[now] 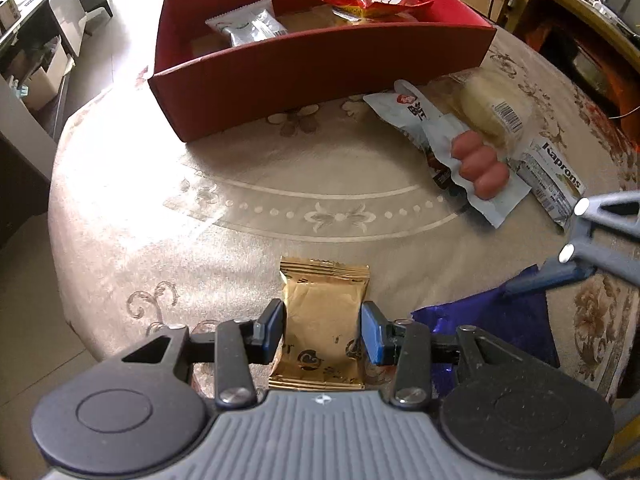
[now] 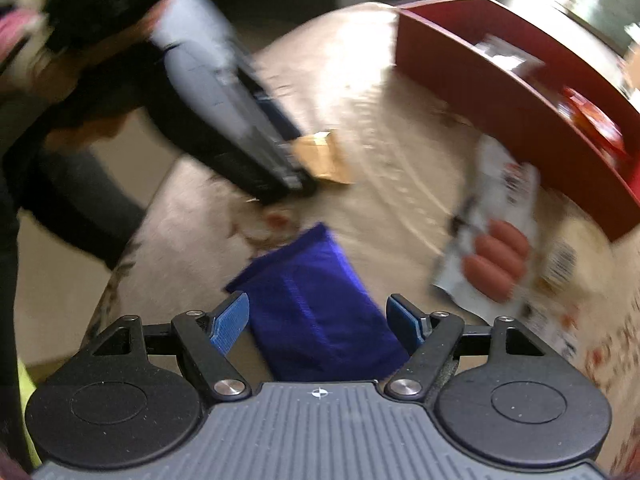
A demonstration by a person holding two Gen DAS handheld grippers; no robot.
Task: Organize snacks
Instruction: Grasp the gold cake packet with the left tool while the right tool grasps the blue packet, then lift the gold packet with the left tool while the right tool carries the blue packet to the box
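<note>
My left gripper (image 1: 322, 330) has its blue pads on either side of a gold snack packet (image 1: 322, 320) lying on the table; the pads touch its edges, so it looks closed on it. My right gripper (image 2: 318, 322) is open, its fingers straddling a purple packet (image 2: 316, 300) that lies flat on the table. The purple packet also shows in the left wrist view (image 1: 492, 324). A red box (image 1: 312, 64) at the far side holds a silver packet (image 1: 250, 26) and a red packet (image 1: 372, 0).
Loose snacks lie right of the box: a sausage pack (image 1: 480, 168), a white packet (image 1: 404, 110), a pale bun in wrap (image 1: 490, 108) and a Kaprons bar (image 1: 552, 180). The right wrist view is motion-blurred. The round table (image 1: 200, 208) drops off at left and near.
</note>
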